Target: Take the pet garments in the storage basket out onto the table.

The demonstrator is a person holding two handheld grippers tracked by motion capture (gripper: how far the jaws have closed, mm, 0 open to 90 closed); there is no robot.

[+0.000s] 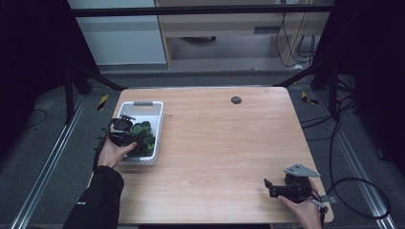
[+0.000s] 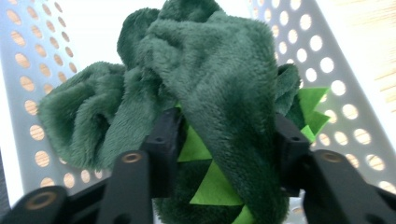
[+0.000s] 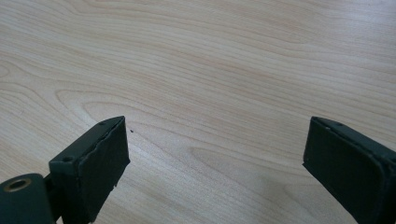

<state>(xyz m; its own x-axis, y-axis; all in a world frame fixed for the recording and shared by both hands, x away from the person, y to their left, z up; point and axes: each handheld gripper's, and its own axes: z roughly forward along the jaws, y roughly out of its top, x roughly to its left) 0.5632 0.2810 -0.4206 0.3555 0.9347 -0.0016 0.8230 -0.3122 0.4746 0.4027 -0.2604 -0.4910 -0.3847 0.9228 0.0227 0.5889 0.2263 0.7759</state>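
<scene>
Green plush toy (image 2: pixel 219 93) clamped by left gripper (image 2: pixel 229 154) fingers inside perforated white basket (image 2: pixel 28 84); right gripper (image 3: pixel 215 158) fingers apart over bare table (image 3: pixel 210 60).

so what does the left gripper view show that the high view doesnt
The left gripper view shows bright green felt spikes on the dark green plush toy and the left gripper with its jaws pressed against it. The high view shows the wooden table, the right gripper resting open near the corner, and the person's sleeve. Both show the toy in the white perforated basket.
</scene>
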